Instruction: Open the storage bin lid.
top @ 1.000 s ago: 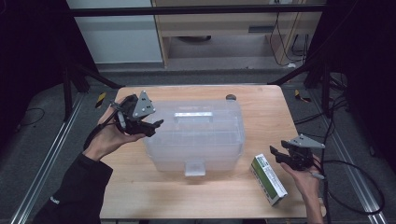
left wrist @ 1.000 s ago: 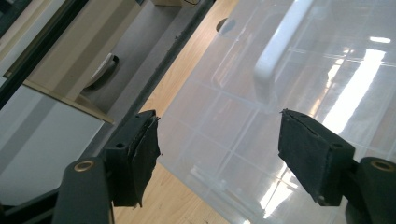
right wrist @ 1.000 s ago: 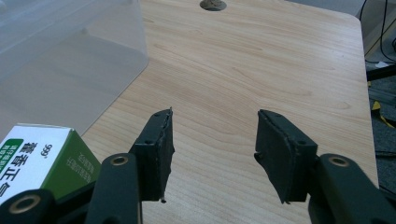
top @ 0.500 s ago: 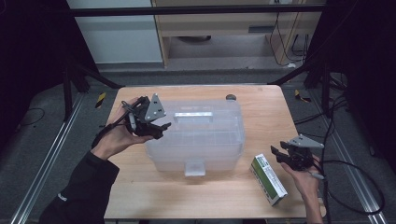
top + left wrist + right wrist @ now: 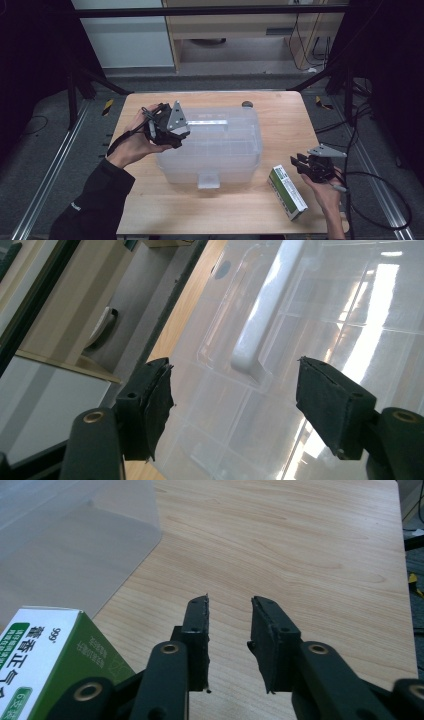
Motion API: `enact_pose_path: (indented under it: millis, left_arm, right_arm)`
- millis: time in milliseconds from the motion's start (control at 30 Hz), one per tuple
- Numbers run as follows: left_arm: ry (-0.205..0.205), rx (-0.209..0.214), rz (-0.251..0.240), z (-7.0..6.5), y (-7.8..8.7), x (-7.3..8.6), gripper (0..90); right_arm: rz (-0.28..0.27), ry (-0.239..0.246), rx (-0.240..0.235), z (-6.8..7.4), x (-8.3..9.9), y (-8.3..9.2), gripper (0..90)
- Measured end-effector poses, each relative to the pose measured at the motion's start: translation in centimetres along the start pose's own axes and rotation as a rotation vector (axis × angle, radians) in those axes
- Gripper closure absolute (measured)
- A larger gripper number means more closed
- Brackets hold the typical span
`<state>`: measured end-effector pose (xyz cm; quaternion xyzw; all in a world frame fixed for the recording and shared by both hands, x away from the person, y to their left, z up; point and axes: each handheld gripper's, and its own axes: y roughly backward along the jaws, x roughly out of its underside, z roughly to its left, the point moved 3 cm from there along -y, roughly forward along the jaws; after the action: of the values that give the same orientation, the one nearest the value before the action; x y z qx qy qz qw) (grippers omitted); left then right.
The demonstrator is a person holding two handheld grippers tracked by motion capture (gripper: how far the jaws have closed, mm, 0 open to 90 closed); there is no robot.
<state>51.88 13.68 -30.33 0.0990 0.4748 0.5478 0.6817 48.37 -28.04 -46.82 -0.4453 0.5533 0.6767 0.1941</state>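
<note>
A clear plastic storage box (image 5: pixel 215 145) sits mid-table (image 5: pixel 280 110). The left gripper (image 5: pixel 167 125) hovers over its lid near the white handle (image 5: pixel 260 315), jaws spread wide and empty. The right gripper (image 5: pixel 312 165), beside a green-and-white carton (image 5: pixel 287 192), has just been narrowing its jaws, nothing between them

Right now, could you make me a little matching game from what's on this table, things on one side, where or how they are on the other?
Things:
1. clear plastic storage box
2. green and white carton
3. left gripper
4. small dark round disc

Places or states:
a. jaws wide open above the lid's handle
b. far table edge, behind the box
c. middle of the table
d. lying flat beside the right gripper

Pairs: 1-c, 2-d, 3-a, 4-b
</note>
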Motion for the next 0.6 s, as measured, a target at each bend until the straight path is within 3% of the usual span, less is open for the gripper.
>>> enact_pose_path:
  millis: [100,400,600]
  left_arm:
    - [0.002,0.001,-0.003,-0.1,-0.2,-0.1,30.4]
    - [-0.05,0.003,0.011,-0.4,-0.7,-0.8,31.9]
    - [-0.066,-0.002,0.022,-0.4,-1.0,-1.1,33.1]
  right_arm:
    - [-0.002,-0.003,0.001,0.0,0.0,0.0,73.9]
    - [0.011,-0.006,-0.001,0.1,0.0,0.0,86.4]
    - [0.014,-0.007,-0.004,0.1,0.0,0.0,87.5]
